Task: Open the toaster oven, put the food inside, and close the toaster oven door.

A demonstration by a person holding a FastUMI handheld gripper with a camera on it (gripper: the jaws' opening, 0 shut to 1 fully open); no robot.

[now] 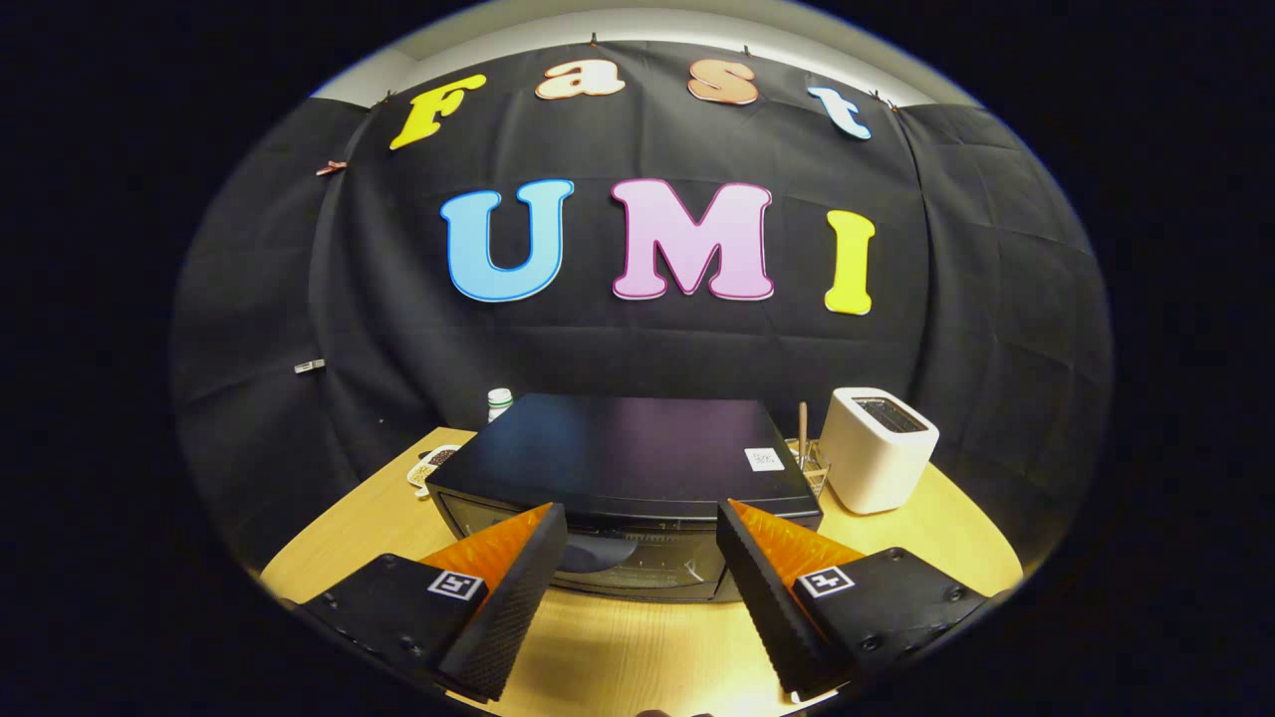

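Observation:
A black toaster oven (pixel 623 458) stands on the round wooden table (pixel 608 647), its glass door (pixel 628 563) facing me and closed. My gripper (pixel 640 513) is open, held above the table just in front of the oven, with the fingertips level with the door's top edge and apart from it. Nothing lies between the fingers. The door's handle appears as a dark bar between the two fingertips.
A white slot toaster (pixel 879 448) stands right of the oven, with a small wire holder and a wooden stick (pixel 805 448) between them. Behind the oven's left corner are a white bottle (pixel 499 402) and a small dish of dark bits (pixel 433 465). Black cloth walls the booth.

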